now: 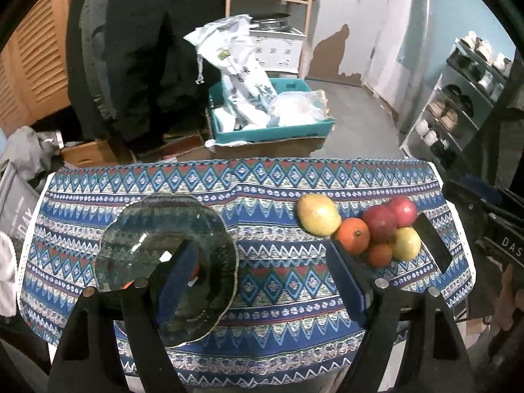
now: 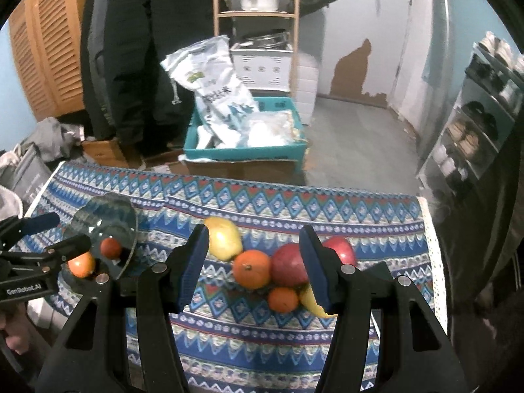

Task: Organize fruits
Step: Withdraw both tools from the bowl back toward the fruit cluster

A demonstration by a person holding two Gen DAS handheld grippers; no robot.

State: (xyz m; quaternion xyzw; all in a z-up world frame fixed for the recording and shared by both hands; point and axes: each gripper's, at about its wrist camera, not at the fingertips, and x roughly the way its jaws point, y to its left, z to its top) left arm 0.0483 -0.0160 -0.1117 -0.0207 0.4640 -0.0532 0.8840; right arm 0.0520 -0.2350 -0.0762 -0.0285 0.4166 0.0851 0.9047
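The right tongs (image 2: 252, 268) hang above the patterned tablecloth (image 2: 294, 344) with their padded jaws apart and nothing between them. Just ahead of the tips lies the heap of fruit: a big orange (image 2: 251, 268), a red apple (image 2: 290, 265) touching its right side, a second red apple (image 2: 340, 250) behind the right jaw, a small orange (image 2: 283, 299) nearest the tongs, a yellow fruit (image 2: 312, 299) half hidden by the right jaw, and a yellow pear-like fruit (image 2: 224, 237) just past the left jaw.

The left tongs (image 1: 262, 275) also stand apart, gripping nothing as far as the pictures show, and one jaw reaches over the glass plate (image 1: 137, 229). Seen from the right wrist, that plate (image 2: 108, 216) already holds two small orange fruits (image 2: 82, 263) — so the step in hand looks like fetching the next piece.

To do it well, pick a fruit at the edge of the heap — the small orange or the big one — rather than one wedged in the middle, since the pieces touch and could roll. Straddle it squarely so both pads meet its widest part, close gently, lift straight up clear of its neighbours, then carry it toward the plate beside the left tongs. Keep the left tongs out of the way over the plate.
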